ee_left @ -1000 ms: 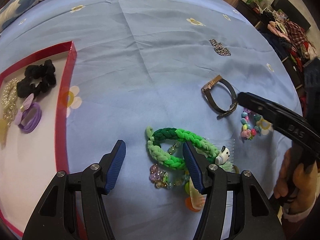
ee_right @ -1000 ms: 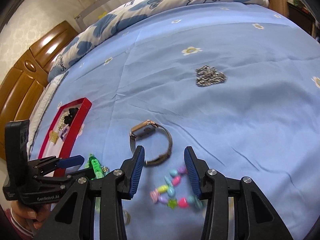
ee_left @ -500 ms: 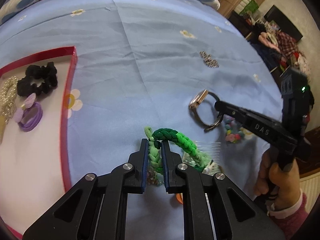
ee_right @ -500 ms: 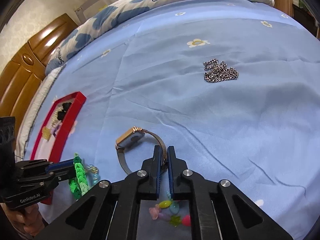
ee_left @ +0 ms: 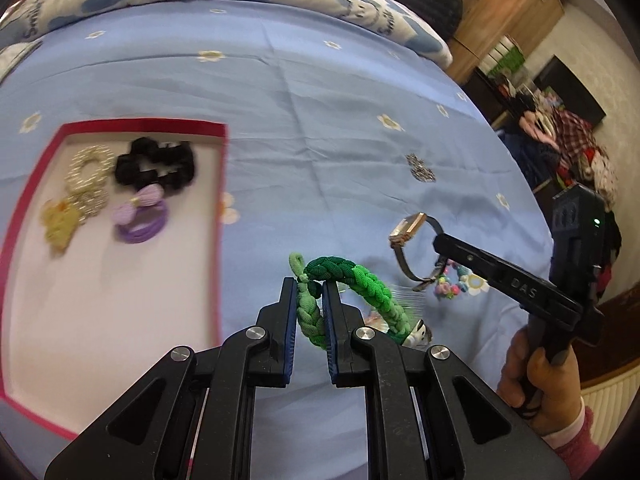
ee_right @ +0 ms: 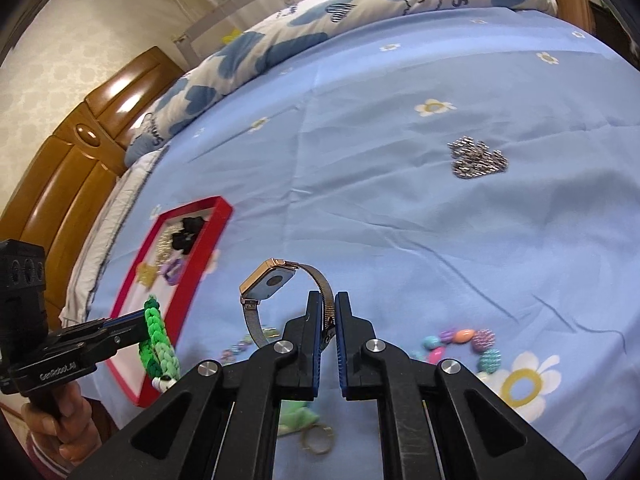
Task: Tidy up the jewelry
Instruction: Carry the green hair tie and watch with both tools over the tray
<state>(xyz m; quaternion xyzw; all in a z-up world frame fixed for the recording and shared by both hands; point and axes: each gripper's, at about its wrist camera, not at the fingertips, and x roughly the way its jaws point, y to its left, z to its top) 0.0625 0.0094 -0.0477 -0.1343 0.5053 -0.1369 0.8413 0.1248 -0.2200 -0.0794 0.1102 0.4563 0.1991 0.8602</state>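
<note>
My left gripper (ee_left: 310,286) is shut on a green braided band (ee_left: 360,284) and holds it above the blue bedsheet; the band also shows in the right wrist view (ee_right: 158,344). My right gripper (ee_right: 327,300) is shut on the mesh strap of a rose-gold wristwatch (ee_right: 268,280), lifted off the sheet; the watch also shows in the left wrist view (ee_left: 408,228). The red-rimmed tray (ee_left: 220,216) lies to the left and holds a black scrunchie (ee_left: 156,166), a pearl bracelet (ee_left: 88,168), a purple hair tie (ee_left: 140,216) and a yellow piece (ee_left: 60,222).
A silver chain (ee_right: 478,158) lies in a heap on the sheet further back. A colourful bead bracelet (ee_right: 460,346) lies near my right gripper. A clear comb (ee_left: 412,304), a ring (ee_right: 318,438) and small bead pieces lie under the grippers. A patterned duvet (ee_right: 360,4) lines the far edge.
Both grippers closed from open, the left on the green band and the right on the watch strap. Both have since lifted their items off the sheet, and the left has swung toward the tray.
</note>
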